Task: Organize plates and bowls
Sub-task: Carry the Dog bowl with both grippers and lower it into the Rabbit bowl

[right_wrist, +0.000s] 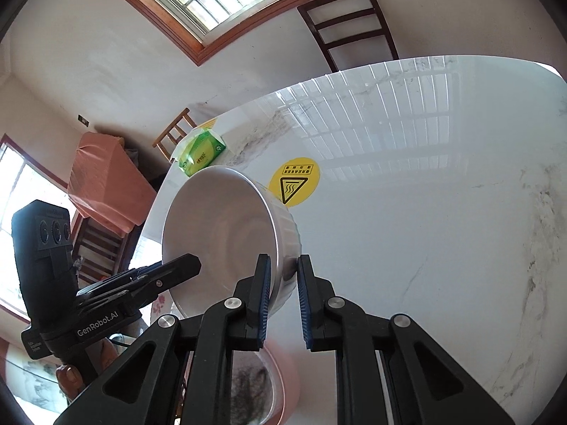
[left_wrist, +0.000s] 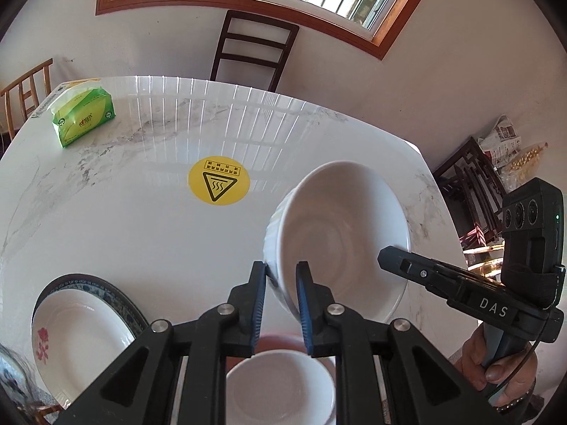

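Note:
A large white ribbed bowl [left_wrist: 340, 226] hangs tilted above the marble table [left_wrist: 141, 233]. My left gripper [left_wrist: 281, 283] is shut on its near-left rim. My right gripper [right_wrist: 283, 279] is shut on the opposite rim of the same bowl [right_wrist: 219, 233]. The right gripper's finger [left_wrist: 407, 262] shows at the bowl's right side in the left wrist view, and the left gripper's finger [right_wrist: 177, 269] shows in the right wrist view. A smaller white bowl [left_wrist: 280, 382] sits in a pink dish below my left gripper. A white plate with a red flower [left_wrist: 78, 333] lies on a blue-patterned plate at the near left.
A green tissue pack [left_wrist: 83, 117] lies at the table's far left. A round yellow hot-surface sticker [left_wrist: 218, 184] marks the table's middle. Dark chairs [left_wrist: 255, 49] stand behind the table and a wooden chair [left_wrist: 24, 95] at its left. A pinkish dish [right_wrist: 269, 382] lies under my right gripper.

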### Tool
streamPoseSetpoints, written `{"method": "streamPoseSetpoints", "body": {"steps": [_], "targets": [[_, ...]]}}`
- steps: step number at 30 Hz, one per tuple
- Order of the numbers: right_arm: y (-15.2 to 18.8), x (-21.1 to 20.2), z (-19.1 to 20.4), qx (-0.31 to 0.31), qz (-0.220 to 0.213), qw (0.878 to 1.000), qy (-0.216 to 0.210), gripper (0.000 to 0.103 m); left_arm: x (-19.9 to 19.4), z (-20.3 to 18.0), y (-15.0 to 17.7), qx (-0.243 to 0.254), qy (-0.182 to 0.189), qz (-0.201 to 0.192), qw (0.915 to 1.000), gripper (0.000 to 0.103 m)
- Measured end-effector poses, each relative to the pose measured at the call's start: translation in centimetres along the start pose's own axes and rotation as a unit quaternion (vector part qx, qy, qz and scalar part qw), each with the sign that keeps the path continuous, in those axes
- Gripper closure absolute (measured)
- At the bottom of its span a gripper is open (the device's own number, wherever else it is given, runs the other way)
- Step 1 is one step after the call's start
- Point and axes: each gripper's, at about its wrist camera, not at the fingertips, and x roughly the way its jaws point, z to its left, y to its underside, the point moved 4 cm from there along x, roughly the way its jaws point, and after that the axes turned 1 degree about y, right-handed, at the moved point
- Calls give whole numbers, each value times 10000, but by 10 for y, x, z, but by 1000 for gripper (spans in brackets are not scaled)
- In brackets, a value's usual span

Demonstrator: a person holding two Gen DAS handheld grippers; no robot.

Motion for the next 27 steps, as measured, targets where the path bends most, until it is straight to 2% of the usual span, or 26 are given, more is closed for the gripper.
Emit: {"method": "streamPoseSetpoints", "body": {"steps": [11, 20, 27], "targets": [[57, -24, 27, -200, 84, 9997, -57, 88, -47, -4, 59, 54, -4, -62, 10000, 85], [90, -29, 36, -266, 198, 9994, 14, 88, -55, 3, 96, -23, 14, 85, 10000, 85], [107, -17, 36, -274, 361, 9989, 122, 88, -45, 16, 120, -215, 98, 352, 9991, 85]]}}
